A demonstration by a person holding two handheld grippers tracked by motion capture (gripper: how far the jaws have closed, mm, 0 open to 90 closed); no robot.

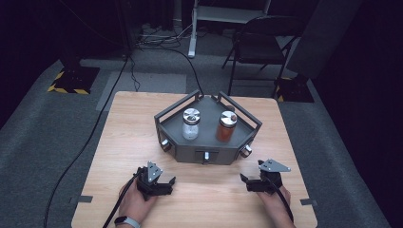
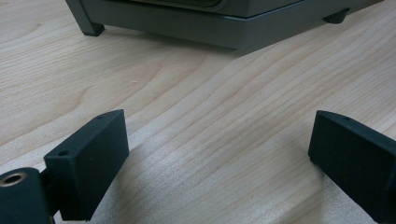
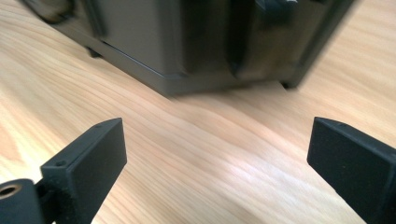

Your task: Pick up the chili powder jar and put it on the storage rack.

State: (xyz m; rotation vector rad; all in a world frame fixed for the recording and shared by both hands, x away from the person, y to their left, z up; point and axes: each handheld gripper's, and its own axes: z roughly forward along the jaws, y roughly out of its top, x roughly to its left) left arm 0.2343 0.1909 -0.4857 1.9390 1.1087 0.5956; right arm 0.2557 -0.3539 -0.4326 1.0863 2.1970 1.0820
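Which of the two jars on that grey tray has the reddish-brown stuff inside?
The jar on the right, nearer the right-hand tongs. The left jar looks clear or whitish; both have silvery lids.

Left gripper (image 1: pixel 164 183) and right gripper (image 1: pixel 251 183) low over the table (image 1: pixel 119 142), jaws apart, tray (image 1: pixel 209 154) ahead of and between them, two jars inside it, one jar (image 1: pixel 191 123) ahead of the left gripper, other jar (image 1: pixel 226 126) ahead of the right

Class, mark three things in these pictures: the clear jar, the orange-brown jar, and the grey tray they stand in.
clear jar (image 1: pixel 190 128), high view, on its glass body.
orange-brown jar (image 1: pixel 225 130), high view, on its body below the lid.
grey tray (image 1: pixel 190 154), high view, on its bare front wall.
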